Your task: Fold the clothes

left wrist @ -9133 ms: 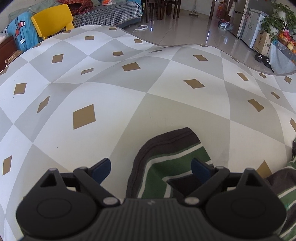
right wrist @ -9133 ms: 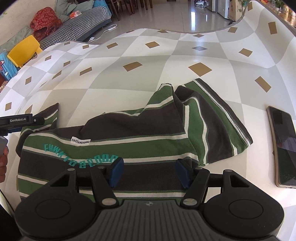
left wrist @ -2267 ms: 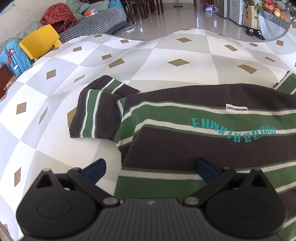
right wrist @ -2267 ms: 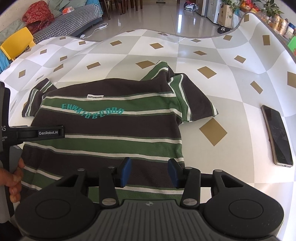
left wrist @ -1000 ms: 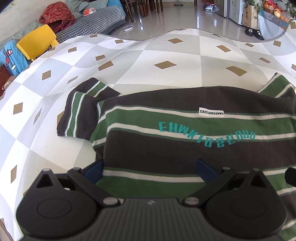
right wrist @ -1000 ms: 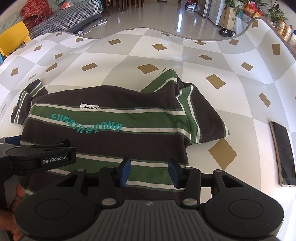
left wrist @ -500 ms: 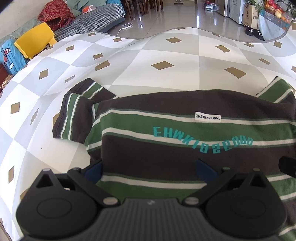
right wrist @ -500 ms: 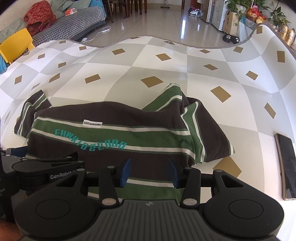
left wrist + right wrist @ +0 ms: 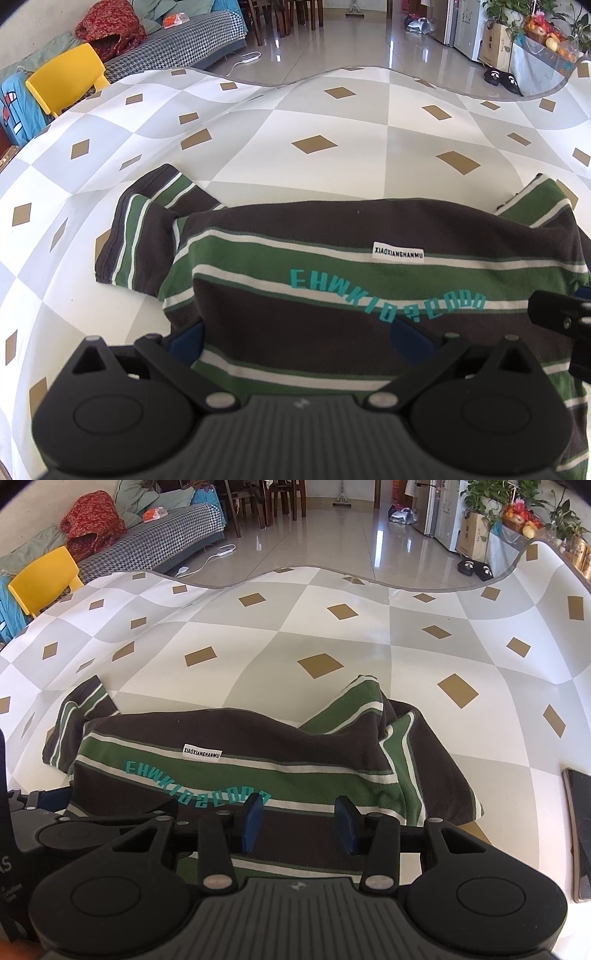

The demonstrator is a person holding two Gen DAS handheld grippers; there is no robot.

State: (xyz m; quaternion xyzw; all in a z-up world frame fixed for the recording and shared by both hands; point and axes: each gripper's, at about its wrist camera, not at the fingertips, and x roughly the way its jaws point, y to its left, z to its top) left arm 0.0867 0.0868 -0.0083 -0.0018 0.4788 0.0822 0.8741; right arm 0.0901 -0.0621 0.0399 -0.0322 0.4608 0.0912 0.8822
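Both claws hover low over the near hem of the striped shirt (image 9: pixel 369 288), which lies spread on the checked worktop (image 9: pixel 332 110), chest lettering up, placed, I'd judge, for a two-handed lift of that edge. The left claw (image 9: pixel 295 338) gapes wide over the left side; the right claw (image 9: pixel 297 821) stands half apart, pinching nothing, cloth just beyond its tips.

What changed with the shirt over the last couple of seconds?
The green-and-brown striped shirt has bunched toward the grippers: its right sleeve, earlier spread flat, now lies humped and creased. The left gripper and right gripper stay open over its lower part. The dark phone and left sleeve lie unchanged.
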